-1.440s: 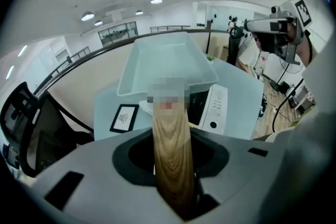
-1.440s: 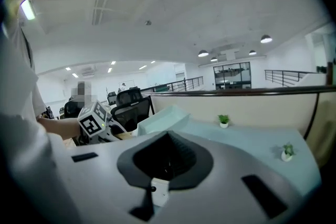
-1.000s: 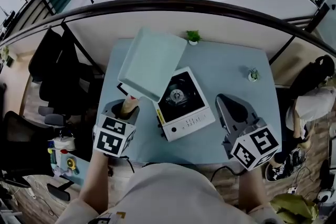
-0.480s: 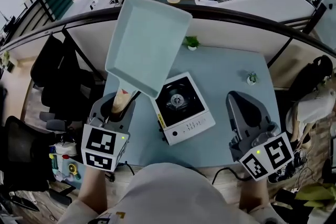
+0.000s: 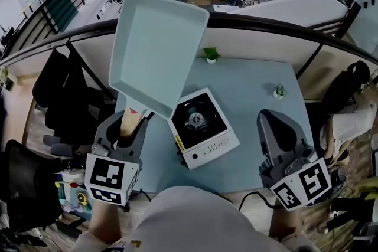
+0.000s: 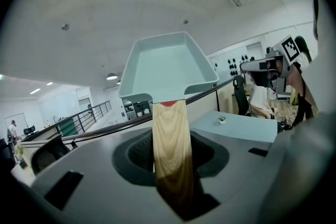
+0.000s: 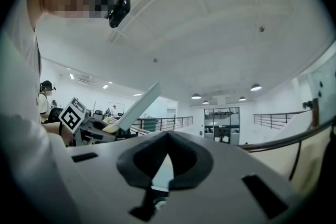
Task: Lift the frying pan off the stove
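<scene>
The pale teal square frying pan (image 5: 156, 50) hangs high in the air, well above and left of the white single-burner stove (image 5: 201, 127) on the blue table (image 5: 254, 82). My left gripper (image 5: 130, 122) is shut on its wooden handle (image 5: 126, 127). In the left gripper view the handle (image 6: 170, 144) runs out from between the jaws to the pan (image 6: 168, 68), tilted upward. My right gripper (image 5: 270, 121) floats over the table's right front, shut and empty. From the right gripper view the pan (image 7: 139, 107) shows edge-on at left.
Two small potted plants (image 5: 211, 55) (image 5: 279, 91) stand at the table's back and right. A dark railing and partition run behind the table. A chair hung with black jackets (image 5: 59, 79) is at left, and a seated person (image 5: 348, 118) at right.
The left gripper has risen and tipped up, carrying the pan from just over the stove to high above the table. The right gripper has also risen a little, still empty.
</scene>
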Available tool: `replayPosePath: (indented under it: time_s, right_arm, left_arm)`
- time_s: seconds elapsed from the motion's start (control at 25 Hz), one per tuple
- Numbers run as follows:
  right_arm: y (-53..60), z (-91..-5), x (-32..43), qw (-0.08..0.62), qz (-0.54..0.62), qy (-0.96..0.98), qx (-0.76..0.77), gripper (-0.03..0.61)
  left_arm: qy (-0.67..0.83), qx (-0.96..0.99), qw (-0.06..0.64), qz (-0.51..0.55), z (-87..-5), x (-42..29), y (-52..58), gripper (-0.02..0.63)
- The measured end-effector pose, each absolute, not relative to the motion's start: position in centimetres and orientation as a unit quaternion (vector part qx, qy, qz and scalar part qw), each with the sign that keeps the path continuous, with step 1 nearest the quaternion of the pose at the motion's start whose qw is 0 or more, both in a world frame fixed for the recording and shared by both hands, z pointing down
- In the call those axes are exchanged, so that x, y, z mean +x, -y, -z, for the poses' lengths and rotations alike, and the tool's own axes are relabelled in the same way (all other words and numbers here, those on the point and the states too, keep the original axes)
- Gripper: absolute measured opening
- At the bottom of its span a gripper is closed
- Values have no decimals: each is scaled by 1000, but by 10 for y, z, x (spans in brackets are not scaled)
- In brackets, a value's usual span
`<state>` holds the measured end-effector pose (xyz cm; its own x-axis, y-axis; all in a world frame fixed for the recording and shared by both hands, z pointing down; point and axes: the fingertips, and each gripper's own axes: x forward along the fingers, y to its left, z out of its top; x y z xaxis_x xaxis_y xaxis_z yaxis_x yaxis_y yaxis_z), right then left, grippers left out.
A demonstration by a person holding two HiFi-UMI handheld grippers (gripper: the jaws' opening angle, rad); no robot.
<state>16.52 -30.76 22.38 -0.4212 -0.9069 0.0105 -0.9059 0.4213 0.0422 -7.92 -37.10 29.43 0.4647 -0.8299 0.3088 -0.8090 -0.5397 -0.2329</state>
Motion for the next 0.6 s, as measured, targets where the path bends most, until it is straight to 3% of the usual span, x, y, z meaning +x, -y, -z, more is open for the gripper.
replayPosePath:
  time_s: [0.6]
  right_arm:
    - [310, -231, 166, 21, -1, 838, 545, 3]
  left_arm:
    - [-478, -852, 14, 215, -305, -86, 378, 137]
